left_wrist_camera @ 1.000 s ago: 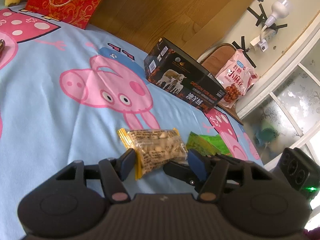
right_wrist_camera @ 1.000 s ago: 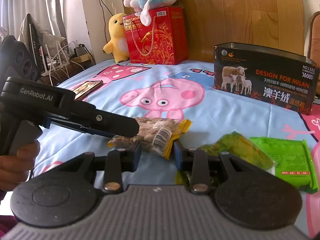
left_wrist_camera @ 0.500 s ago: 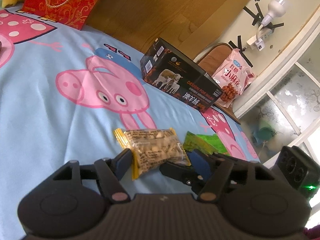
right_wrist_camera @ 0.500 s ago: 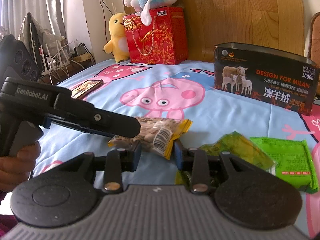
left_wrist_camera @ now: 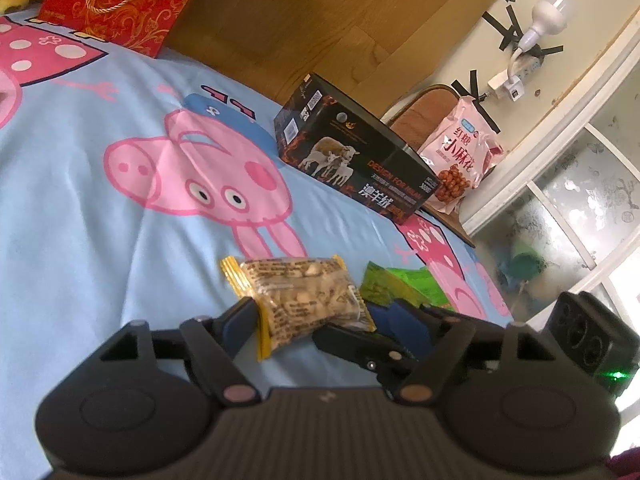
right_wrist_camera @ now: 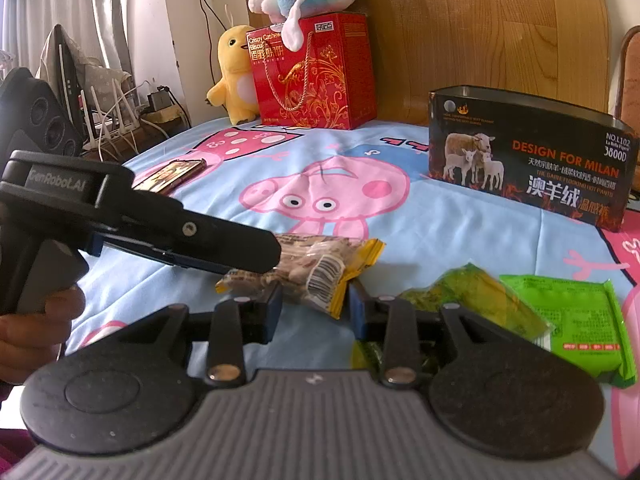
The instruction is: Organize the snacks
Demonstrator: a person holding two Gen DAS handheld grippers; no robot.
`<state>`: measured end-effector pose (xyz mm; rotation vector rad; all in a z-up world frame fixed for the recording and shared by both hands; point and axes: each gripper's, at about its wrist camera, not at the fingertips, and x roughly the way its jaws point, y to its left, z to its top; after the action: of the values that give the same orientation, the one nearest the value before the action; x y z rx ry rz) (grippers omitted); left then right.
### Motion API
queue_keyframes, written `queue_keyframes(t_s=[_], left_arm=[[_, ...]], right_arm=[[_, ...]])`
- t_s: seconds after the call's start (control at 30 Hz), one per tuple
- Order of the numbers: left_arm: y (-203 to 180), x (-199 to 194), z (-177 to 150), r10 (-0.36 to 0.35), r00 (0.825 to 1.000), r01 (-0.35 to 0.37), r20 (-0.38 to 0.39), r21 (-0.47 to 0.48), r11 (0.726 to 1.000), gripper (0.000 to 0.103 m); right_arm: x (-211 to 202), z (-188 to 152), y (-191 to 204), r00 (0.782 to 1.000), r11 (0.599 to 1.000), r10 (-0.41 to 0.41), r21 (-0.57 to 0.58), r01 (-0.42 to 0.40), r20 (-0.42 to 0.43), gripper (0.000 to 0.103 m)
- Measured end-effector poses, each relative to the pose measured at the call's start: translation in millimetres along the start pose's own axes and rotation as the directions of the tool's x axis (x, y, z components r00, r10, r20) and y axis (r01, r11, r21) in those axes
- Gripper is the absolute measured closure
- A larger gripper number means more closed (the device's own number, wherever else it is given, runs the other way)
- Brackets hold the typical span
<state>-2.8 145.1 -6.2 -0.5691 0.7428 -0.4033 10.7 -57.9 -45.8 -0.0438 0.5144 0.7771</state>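
Observation:
A yellow-edged nut packet [left_wrist_camera: 306,300] lies on the blue cartoon-pig sheet, also seen in the right wrist view [right_wrist_camera: 316,270]. My left gripper [left_wrist_camera: 320,322] is open around its near end. My right gripper [right_wrist_camera: 314,308] is open around the same packet from the other side; its black fingers [left_wrist_camera: 360,344] cross under the left gripper's view. Green packets [right_wrist_camera: 560,314] lie to the right, also seen in the left wrist view [left_wrist_camera: 404,284]. The open black box [right_wrist_camera: 528,160] stands behind, also seen in the left wrist view [left_wrist_camera: 360,160].
A red gift bag [right_wrist_camera: 316,72] and plush toys [right_wrist_camera: 236,72] stand against the wooden headboard. A dark flat packet [right_wrist_camera: 172,174] lies at the far left of the bed. A pink snack bag [left_wrist_camera: 460,160] sits on a chair beyond the bed's edge.
The left gripper has drawn closer around the nut packet and tilted slightly. The right gripper has barely moved.

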Motion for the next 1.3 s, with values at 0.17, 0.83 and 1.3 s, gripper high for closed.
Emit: queue_keyframes(t_s=[0.17,0.83,1.3], left_arm=[[0.6,0.2,0.1,-0.001,1.0,0.001,0.001,-0.002,1.0,0.027],[-6.6,0.9,-2.2,0.03,1.0,-0.03,0.007,0.045,0.999,0.027],[-7.0,1.3,-2.4,0.038,0.999,-0.039,0.008,0.052,0.998,0.031]], right_arm=[[-0.1,0.0,-0.3,1.0,1.0,0.001,0.0,-0.001,0.0,0.065],[-1.6,-0.6,-1.1,1.0,1.0,0.011,0.014,-0.011,0.003,0.065],[-1.9,-0.7,-0.8,1.0,1.0,0.01,0.012,-0.01,0.004,0.065]])
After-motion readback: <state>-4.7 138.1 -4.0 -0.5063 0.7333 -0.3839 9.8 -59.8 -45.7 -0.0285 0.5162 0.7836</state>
